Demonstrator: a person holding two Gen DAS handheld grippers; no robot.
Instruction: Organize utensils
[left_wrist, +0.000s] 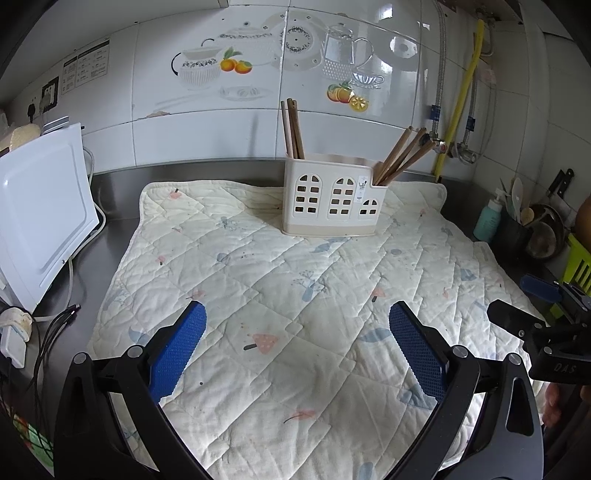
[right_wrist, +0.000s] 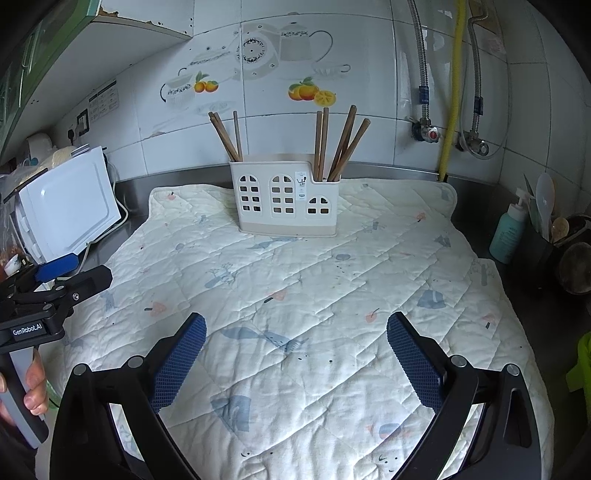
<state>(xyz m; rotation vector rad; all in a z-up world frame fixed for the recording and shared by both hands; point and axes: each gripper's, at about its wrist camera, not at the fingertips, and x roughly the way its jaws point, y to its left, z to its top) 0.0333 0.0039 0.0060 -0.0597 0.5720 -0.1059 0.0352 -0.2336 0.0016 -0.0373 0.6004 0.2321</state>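
A cream utensil holder (left_wrist: 332, 195) shaped like a house stands on a quilted mat (left_wrist: 280, 302) near the wall; it also shows in the right wrist view (right_wrist: 286, 199). Brown chopsticks stand in its left compartment (left_wrist: 292, 129) and lean in its right compartment (left_wrist: 400, 155); they show in the right wrist view too, left (right_wrist: 225, 134) and right (right_wrist: 340, 144). My left gripper (left_wrist: 297, 325) is open and empty above the mat's near part. My right gripper (right_wrist: 295, 332) is open and empty, beside it to the right.
A white appliance (left_wrist: 40, 218) with cables stands at the left. A teal pump bottle (right_wrist: 511, 232), a dark pot with ladles (right_wrist: 554, 229) and green plastic sit at the right. Pipes and a yellow hose (right_wrist: 452, 92) run down the tiled wall.
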